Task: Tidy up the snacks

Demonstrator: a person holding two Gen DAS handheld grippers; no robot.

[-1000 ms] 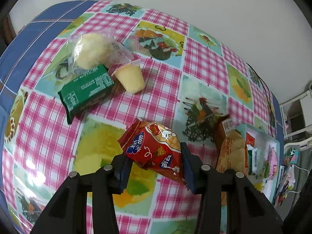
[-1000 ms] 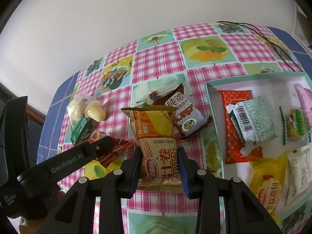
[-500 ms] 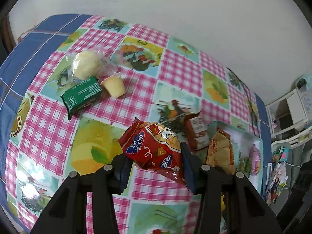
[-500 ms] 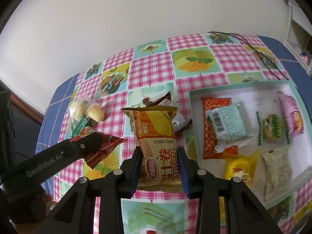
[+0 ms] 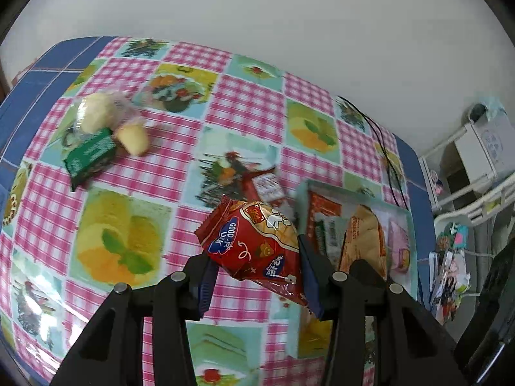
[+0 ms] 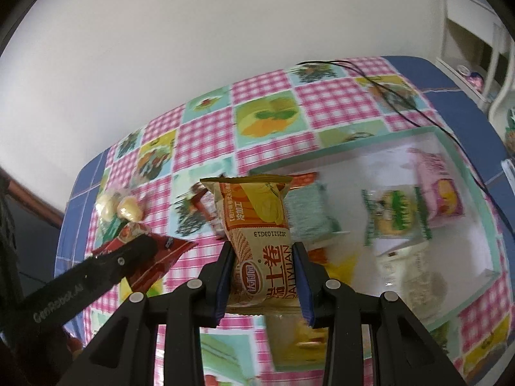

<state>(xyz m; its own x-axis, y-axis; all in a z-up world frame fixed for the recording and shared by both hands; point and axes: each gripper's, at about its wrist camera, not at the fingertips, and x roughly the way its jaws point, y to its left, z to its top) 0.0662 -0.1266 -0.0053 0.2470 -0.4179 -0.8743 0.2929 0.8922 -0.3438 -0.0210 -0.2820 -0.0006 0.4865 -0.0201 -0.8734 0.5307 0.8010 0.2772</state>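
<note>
Red packet: your left gripper (image 5: 254, 267) is clamped on the crinkly red foil snack packet (image 5: 254, 244), above the table (image 5: 122, 218)
Orange packet: your right gripper (image 6: 262, 276) pinches the orange-and-tan wafer packet (image 6: 257, 225)
Risk: slippery wrappers may slide out
Tray: shallow mint-rimmed tray (image 6: 354, 149) holds several packets

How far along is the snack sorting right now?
Several packets already lie in the tray. In hand: left gripper clamps the red packet, right gripper the orange packet. Left on the cloth: green packet, jelly cup, bun, small packet.
</note>
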